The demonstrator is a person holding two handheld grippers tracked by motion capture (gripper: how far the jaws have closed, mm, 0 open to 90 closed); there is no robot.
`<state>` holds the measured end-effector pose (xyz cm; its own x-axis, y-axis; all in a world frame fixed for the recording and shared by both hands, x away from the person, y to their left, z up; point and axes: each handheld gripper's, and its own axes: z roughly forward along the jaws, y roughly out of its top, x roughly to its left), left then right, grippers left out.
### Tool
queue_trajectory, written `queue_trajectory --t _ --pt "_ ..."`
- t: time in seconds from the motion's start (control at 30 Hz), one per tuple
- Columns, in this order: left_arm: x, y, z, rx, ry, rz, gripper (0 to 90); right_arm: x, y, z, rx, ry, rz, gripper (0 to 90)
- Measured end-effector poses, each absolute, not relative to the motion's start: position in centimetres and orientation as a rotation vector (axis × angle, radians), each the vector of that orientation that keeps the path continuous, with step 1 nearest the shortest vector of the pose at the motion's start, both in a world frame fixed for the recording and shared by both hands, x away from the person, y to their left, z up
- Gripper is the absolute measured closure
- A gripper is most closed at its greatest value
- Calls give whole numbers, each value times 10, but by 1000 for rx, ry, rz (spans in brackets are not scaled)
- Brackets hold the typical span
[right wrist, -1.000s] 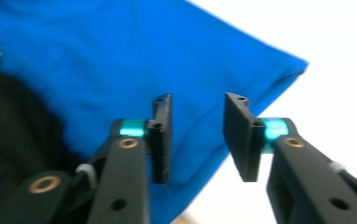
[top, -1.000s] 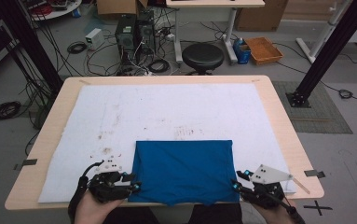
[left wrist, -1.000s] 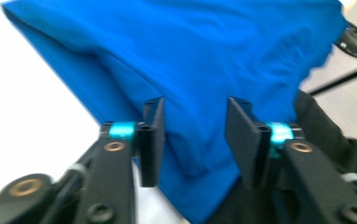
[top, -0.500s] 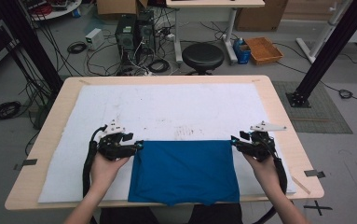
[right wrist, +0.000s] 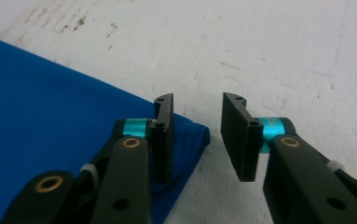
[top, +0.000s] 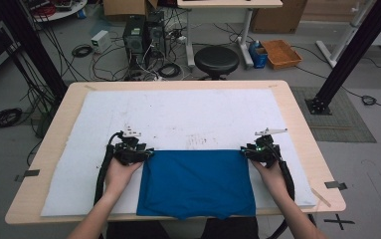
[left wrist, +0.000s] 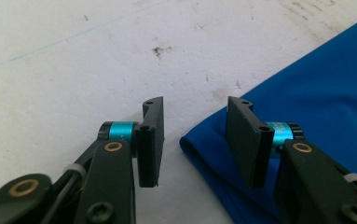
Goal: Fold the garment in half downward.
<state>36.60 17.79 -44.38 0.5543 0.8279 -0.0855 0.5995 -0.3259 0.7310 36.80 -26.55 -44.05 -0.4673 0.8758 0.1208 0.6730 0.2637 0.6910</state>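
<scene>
At far corners of blue cloth point(top: 197, 181): left hand-held gripper point(top: 137, 154) and right hand-held gripper point(top: 252, 152), jaws just closing, gapped, corner between, unpinched; fold edge runs hand to hand.

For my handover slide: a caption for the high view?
Both grippers, left and right, open at the blue cloth's far corners.

Blue cloth point(top: 197, 181) lies folded flat on the white mat point(top: 188, 119), near edge overhanging the table point(top: 297, 124). Left gripper point(top: 145, 154) at its far-left corner, right gripper point(top: 246, 153) at far-right corner, jaws just closing.
</scene>
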Motion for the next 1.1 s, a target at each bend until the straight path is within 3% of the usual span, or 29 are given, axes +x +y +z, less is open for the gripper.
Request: queue_trajectory --t 0.2,0.3,0.73,1.1 --pt "363 174 -444 2074 1092 386 798 367 -266 -443 1390 2279 1004 836" --pt "362 173 -444 2078 1084 387 846 368 -268 -442 1380 2289 1024 866" --pt "379 177 -440 2063 1062 420 860 395 -263 -426 1292 2282 1019 873" --pt "397 174 -436 2054 1063 431 860 412 -266 -435 1274 2285 1013 872"
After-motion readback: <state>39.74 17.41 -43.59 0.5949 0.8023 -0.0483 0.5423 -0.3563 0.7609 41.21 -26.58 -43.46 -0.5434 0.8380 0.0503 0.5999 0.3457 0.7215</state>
